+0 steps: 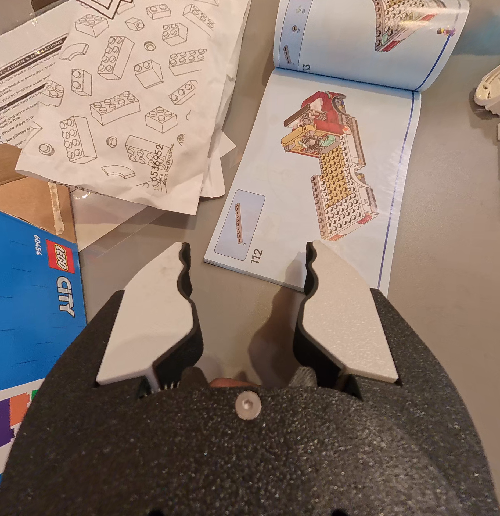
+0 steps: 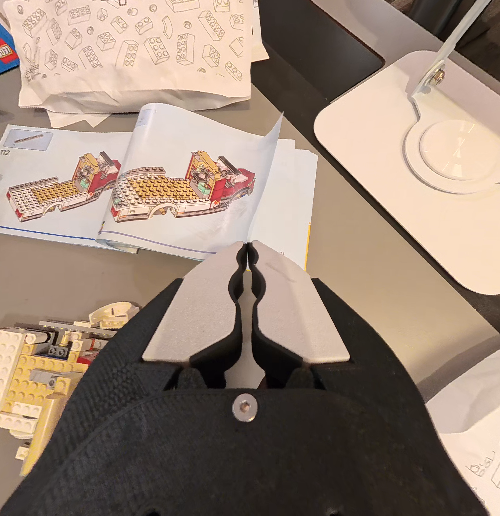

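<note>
While my right gripper (image 2: 247, 245) has its jaws clamped on the lifted page (image 2: 267, 156) at its near corner, the open booklet (image 1: 313, 173) lies on the counter (image 1: 452, 251) just ahead of my left gripper (image 1: 247, 248), jaws apart and bare, hovering over its near corner
</note>
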Demonstrator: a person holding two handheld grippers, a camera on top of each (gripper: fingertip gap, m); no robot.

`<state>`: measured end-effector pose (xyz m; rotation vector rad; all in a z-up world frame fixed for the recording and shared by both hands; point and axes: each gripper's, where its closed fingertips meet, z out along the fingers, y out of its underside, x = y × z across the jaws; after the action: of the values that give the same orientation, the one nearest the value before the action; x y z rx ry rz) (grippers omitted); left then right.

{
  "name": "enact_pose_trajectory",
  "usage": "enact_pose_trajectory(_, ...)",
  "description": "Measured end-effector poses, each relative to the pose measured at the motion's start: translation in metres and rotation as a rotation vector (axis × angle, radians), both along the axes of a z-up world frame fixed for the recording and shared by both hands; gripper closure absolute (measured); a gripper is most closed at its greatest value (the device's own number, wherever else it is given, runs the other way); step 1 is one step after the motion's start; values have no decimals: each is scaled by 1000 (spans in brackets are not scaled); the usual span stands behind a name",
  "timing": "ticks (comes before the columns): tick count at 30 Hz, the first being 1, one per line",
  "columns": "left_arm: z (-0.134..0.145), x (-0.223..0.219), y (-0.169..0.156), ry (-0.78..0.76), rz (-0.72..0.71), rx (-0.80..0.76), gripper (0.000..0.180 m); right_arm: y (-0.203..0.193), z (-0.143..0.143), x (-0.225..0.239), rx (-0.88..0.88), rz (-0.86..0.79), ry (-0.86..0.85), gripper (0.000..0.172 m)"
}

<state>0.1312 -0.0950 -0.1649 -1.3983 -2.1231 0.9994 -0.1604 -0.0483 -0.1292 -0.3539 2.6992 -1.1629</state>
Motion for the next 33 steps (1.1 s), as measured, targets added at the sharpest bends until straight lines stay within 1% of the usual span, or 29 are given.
enact_pose_trajectory(15, 0, 0, 0, -2, -1, -1, 101, 1, -5, -15, 5, -42, -4, 172)
enact_pose_trajectory(26, 0, 0, 0, -2, -2, -2, 101, 1, -9, -16, 14, -45, -7, 172)
enact_pose_trajectory(29, 0, -1, 1, -2, -4, -3, 101, 1, -13, -17, 25, -48, -10, 172)
enact_pose_trajectory(33, 1, -2, 1, 3, -12, -14, 101, 3, -24, -18, 67, -55, -11, 171)
